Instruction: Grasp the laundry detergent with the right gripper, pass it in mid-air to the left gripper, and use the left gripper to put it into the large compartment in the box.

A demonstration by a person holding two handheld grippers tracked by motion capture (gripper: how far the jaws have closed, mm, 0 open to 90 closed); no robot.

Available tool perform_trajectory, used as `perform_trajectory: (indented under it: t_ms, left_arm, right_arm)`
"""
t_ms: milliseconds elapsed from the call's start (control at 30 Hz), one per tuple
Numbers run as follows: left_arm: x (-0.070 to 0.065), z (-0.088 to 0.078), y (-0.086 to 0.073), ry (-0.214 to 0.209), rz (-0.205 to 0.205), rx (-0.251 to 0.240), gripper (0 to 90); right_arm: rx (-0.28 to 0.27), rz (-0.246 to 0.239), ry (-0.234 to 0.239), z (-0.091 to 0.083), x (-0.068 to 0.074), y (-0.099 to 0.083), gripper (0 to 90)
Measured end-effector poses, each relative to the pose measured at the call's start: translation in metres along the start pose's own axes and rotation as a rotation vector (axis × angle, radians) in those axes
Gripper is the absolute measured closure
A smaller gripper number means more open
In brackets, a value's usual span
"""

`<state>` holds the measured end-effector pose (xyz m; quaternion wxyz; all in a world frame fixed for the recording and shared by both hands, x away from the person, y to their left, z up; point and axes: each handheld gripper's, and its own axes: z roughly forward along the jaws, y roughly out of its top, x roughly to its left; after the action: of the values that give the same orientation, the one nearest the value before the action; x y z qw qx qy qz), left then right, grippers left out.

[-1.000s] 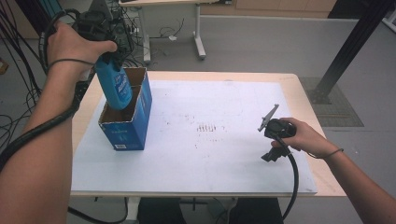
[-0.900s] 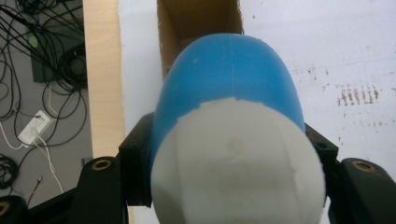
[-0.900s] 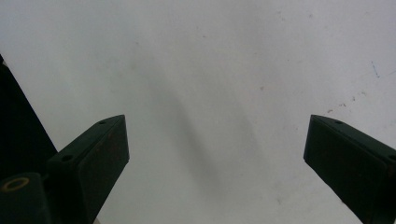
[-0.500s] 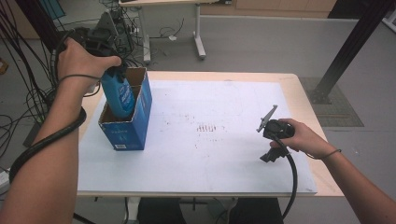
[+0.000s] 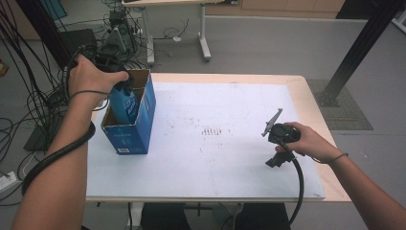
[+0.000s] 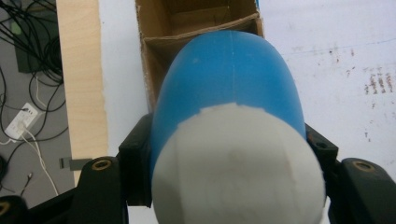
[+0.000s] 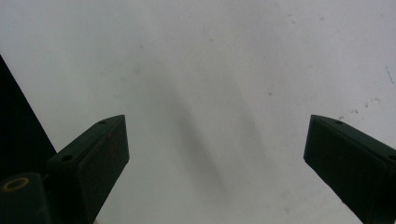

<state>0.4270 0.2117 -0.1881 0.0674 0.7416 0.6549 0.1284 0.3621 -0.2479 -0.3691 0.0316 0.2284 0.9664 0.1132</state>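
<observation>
Two grippers in play, one loaded. My left gripper (image 5: 119, 84) is clamped on the blue bottle (image 5: 125, 103), jaws pressing its flanks just below the white cap end (image 6: 238, 172), as the left gripper view shows. The bottle hangs cap-up, its lower body already inside the blue cardboard box (image 5: 130, 125), which sits at about 9 o'clock on the white table sheet (image 5: 215, 163).

The box has a cardboard divider (image 6: 201, 32); from the left gripper view the bottle lines up with the near compartment, the far one beyond it looking empty. I cannot tell whether the bottle's base touches the box floor.

My right gripper (image 5: 271, 123) rests at roughly 3 o'clock on the sheet, well apart from the box, jaws spread wide with only bare sheet between them.

Step in hand, as I judge it: lowering the bottle into its compartment, late in the placement.

Next move calls for a straight descent, keeping the bottle upright and off the divider and box walls, until the base seats. Only then should I part the left jaws and lift clear without snagging the rim. The box is light; a sideways nudge could shift or tip it.
</observation>
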Motion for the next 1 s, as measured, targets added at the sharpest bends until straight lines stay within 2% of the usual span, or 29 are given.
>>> perform_trajectory:
  t_ms: [167,500,1000]
  left_arm:
    - [-0.001,0.013,-0.002,0.006,-0.007,-0.021,37.7]
    - [-0.001,0.036,-0.007,0.022,-0.036,-0.020,37.7]
    - [0.003,0.065,-0.017,0.005,-0.041,0.027,37.8]
  right_arm:
    - [-0.001,0.002,0.006,0.001,0.001,0.000,6.6]
    - [0.001,0.006,0.007,0.004,0.001,-0.001,6.6]
    - [0.002,0.016,0.020,0.010,0.003,0.000,6.7]
